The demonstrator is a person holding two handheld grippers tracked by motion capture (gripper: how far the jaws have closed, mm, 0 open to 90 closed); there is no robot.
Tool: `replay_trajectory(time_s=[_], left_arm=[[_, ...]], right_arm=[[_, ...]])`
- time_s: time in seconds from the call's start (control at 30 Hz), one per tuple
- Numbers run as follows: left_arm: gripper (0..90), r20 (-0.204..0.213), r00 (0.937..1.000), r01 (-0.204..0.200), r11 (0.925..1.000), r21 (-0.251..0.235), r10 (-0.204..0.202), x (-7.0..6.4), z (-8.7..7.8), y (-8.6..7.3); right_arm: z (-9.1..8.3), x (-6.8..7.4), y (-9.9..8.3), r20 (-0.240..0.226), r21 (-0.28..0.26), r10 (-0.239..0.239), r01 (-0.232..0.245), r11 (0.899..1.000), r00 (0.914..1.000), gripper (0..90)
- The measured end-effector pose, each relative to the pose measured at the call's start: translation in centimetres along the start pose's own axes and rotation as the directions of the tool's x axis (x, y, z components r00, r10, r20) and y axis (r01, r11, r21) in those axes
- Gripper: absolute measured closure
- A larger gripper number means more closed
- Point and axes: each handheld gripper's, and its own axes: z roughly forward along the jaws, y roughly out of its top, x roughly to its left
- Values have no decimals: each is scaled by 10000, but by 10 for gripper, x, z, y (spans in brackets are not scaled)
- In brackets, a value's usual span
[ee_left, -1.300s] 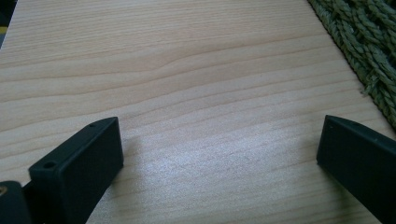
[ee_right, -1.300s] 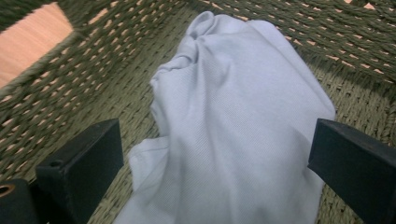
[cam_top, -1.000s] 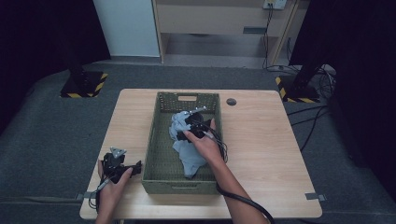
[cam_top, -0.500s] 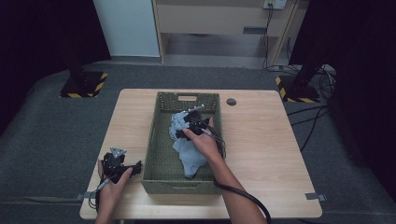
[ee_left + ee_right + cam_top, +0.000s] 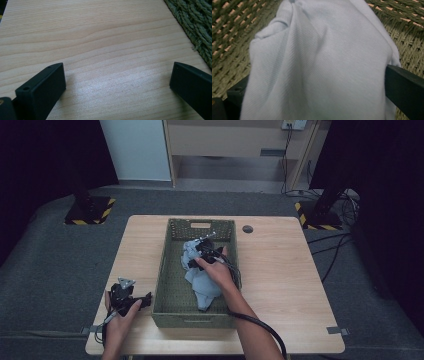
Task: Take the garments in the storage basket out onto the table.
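Inside the green woven basket (image 5: 172,285) at the table's (image 5: 280,285) centre lies a crumpled pale-blue cloth (image 5: 202,282) — the right gripper (image 5: 206,251) is down on it, jaws spread wide with fabric bunched between them, not yet pinched. Over at the near left, the left gripper (image 5: 127,297) rests on bare wood just beside the basket — jaws wide apart, holding nothing.

Looks like a lab or recording studio rather than a home: lone wooden table (image 5: 300,270) on grey carpet (image 5: 45,270), black curtains (image 5: 45,155) at both sides, stand bases with yellow-black hazard tape (image 5: 87,212), loose cables (image 5: 340,245) and a wall socket (image 5: 294,124) behind.
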Motion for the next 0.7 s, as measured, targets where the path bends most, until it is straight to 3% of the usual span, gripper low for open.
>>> replay_trajectory(time_s=[0.27,0.7], left_arm=[[0,0,10000,1,10000,2,-1,0,0,0],[0,-2,10000,6,10000,0,-6,0,0,0]], right_arm=[[7,-10,0,-39,190,203,-202,9996,9998,3],[17,-11,0,-177,591,560,-548,9967,9983,4]])
